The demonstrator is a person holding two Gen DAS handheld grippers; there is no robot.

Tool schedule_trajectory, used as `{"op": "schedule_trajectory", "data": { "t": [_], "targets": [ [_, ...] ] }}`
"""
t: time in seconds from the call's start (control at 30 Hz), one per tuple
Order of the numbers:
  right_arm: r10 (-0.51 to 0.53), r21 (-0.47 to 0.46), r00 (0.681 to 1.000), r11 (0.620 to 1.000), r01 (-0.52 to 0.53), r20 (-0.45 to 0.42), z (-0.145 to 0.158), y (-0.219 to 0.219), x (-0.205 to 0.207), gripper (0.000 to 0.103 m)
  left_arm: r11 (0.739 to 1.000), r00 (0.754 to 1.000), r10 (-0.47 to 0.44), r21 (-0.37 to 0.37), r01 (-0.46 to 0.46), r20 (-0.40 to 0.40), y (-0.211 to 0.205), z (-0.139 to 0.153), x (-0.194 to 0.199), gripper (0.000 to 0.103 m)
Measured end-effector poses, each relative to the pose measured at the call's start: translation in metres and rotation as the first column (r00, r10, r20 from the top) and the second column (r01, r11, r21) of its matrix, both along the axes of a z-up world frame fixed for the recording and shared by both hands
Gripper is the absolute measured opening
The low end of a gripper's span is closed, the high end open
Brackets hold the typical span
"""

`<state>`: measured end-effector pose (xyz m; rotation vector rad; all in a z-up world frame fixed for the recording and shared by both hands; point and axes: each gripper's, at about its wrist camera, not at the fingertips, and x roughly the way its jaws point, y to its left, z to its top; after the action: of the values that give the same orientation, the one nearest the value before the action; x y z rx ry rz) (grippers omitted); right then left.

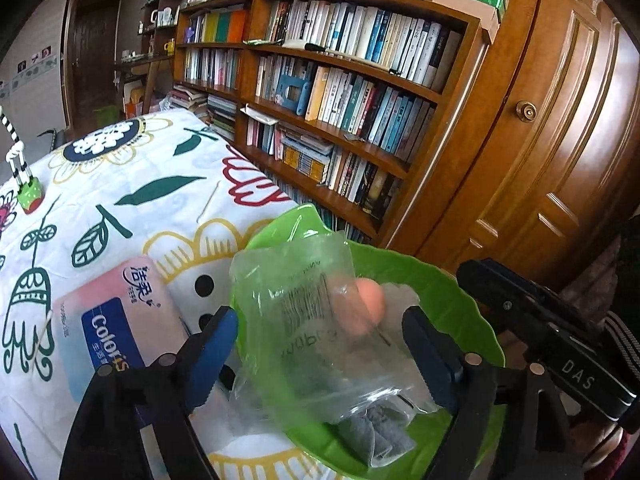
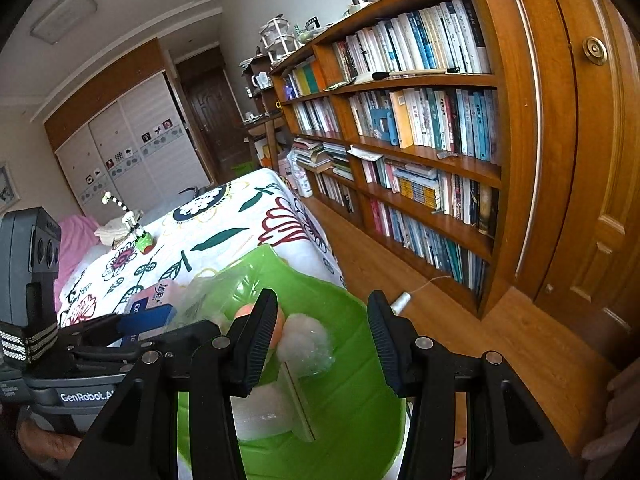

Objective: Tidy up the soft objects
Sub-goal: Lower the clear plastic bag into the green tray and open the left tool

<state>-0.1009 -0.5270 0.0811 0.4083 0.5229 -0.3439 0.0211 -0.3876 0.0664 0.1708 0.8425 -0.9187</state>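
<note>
A green plastic basin [image 1: 452,304] stands at the near corner of a flower-print cloth [image 1: 160,184]. A clear plastic bag [image 1: 312,320] with grey cloth in its lower end lies over the basin's rim. My left gripper [image 1: 320,340] is open, its fingers on either side of the bag without pinching it. Through the bag an orange-pink sponge [image 1: 370,298] shows. In the right wrist view the basin [image 2: 352,384] also holds a white fluffy pompom [image 2: 304,338], the sponge [image 2: 244,312] and a flat white pack [image 2: 260,412]. My right gripper [image 2: 324,340] is open above the basin.
A pink and blue tissue pack [image 1: 108,324] lies on the cloth left of the basin. A small striped ornament [image 1: 24,184] stands at the far left. A tall bookshelf [image 1: 340,92] and a wooden door [image 1: 560,140] stand to the right, over a wooden floor [image 2: 400,264].
</note>
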Motion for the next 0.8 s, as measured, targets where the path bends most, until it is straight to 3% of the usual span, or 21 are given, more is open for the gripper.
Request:
{"op": "schedule_trajectory", "data": {
  "t": [0.27,0.67,0.8],
  "targets": [
    [-0.002,0.0,1.0,1.0,0.002,0.002,0.0,-0.001,-0.001,0.049,1.0,1.0,0.0,-0.028,-0.001,-0.023,0.008,0.006,-0.003,0.095],
    [0.012,-0.003,1.0,1.0,-0.012,0.007,0.002,0.004,-0.001,0.049,0.998,0.998,0.049,-0.028,-0.048,0.036,0.021,0.019,-0.003,0.103],
    [0.019,-0.007,1.0,1.0,-0.019,0.016,0.004,0.012,-0.001,0.061,0.997,0.995,0.075,-0.011,-0.074,0.065,0.026,0.019,-0.003,0.103]
  ]
}}
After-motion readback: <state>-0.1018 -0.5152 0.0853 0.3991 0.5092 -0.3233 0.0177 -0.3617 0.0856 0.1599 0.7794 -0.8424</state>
